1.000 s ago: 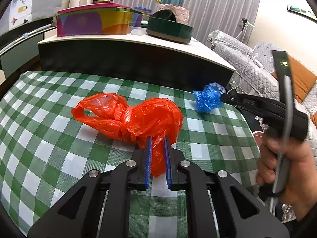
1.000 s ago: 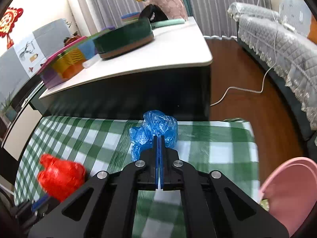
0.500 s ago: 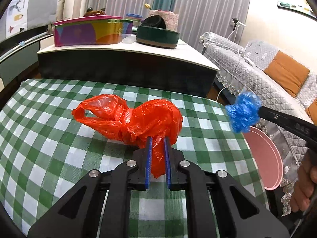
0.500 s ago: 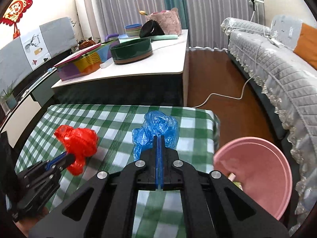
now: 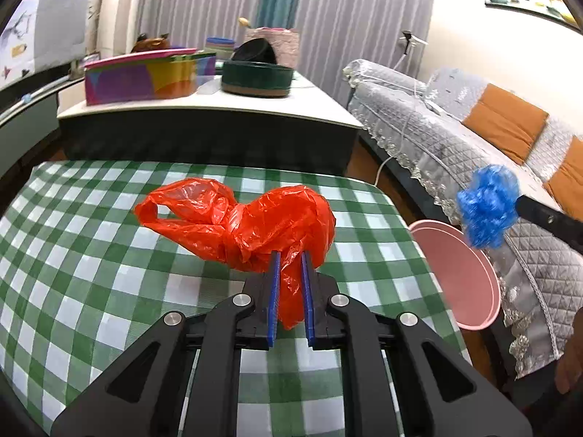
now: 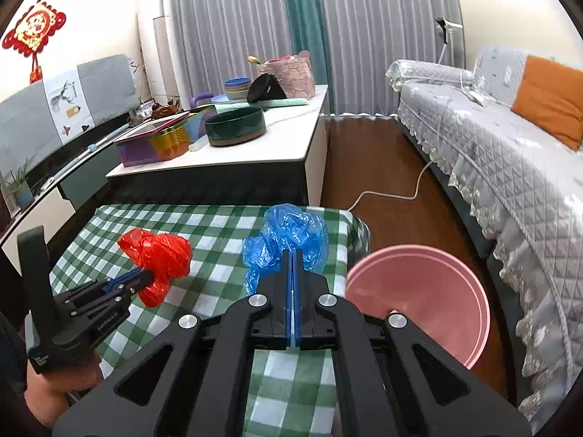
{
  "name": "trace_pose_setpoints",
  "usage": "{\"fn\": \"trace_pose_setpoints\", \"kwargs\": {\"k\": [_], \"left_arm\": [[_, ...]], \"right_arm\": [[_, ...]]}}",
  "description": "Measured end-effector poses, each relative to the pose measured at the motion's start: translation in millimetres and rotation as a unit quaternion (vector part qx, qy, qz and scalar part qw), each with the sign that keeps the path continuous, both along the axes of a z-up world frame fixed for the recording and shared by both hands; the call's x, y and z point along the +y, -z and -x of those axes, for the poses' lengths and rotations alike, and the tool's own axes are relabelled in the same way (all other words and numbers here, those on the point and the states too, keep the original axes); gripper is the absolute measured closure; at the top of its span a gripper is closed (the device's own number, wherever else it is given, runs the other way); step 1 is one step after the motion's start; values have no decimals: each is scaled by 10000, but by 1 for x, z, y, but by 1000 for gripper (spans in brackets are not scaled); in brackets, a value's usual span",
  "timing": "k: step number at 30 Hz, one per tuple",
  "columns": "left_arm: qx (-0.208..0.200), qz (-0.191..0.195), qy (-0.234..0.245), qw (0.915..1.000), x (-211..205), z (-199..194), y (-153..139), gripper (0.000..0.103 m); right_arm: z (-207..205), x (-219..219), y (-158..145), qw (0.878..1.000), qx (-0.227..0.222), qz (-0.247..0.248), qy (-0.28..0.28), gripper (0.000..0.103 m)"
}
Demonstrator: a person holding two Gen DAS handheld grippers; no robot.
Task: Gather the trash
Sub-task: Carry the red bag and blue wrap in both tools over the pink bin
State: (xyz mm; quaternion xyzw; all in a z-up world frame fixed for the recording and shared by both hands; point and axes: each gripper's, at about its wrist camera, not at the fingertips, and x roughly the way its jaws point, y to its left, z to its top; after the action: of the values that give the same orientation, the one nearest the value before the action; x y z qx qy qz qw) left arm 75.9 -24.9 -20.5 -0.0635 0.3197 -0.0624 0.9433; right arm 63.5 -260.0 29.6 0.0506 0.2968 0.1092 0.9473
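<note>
A crumpled red plastic bag (image 5: 247,225) hangs above the green checked tablecloth (image 5: 83,262), pinched between the blue pads of my left gripper (image 5: 289,266). The same red plastic bag (image 6: 160,258) and left gripper (image 6: 147,276) show at the left of the right wrist view. My right gripper (image 6: 292,255) is shut on a crumpled blue plastic bag (image 6: 288,240), lifted near the table's right edge. In the left wrist view the blue plastic bag (image 5: 488,204) floats over the pink bin (image 5: 455,273) beside the table.
The pink bin (image 6: 419,291) stands on the floor between the table and a grey quilted sofa (image 6: 510,167). Behind the table a white-topped cabinet (image 6: 255,149) carries a colourful box (image 6: 156,142) and a dark green bowl (image 6: 235,125). A white cable (image 6: 386,193) lies on the wooden floor.
My right gripper has carried the blue bag up off the table and rightward toward the pink bin. My left gripper has lifted slightly with the red bag still held.
</note>
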Motion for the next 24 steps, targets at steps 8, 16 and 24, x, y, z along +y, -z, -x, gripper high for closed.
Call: {"fn": "trace_pose_setpoints", "kwargs": {"k": [8, 16, 24], "left_arm": [[-86, -121, 171, 9997, -18, 6, -5, 92], [-141, -138, 374, 9991, -40, 4, -10, 92], [-165, -114, 632, 9978, -70, -1, -13, 92]], "right_arm": [[7, -24, -2, 9995, -145, -128, 230, 102], [13, -45, -9, 9983, -325, -117, 465, 102], [19, -83, -10, 9952, -322, -223, 898, 102]]}}
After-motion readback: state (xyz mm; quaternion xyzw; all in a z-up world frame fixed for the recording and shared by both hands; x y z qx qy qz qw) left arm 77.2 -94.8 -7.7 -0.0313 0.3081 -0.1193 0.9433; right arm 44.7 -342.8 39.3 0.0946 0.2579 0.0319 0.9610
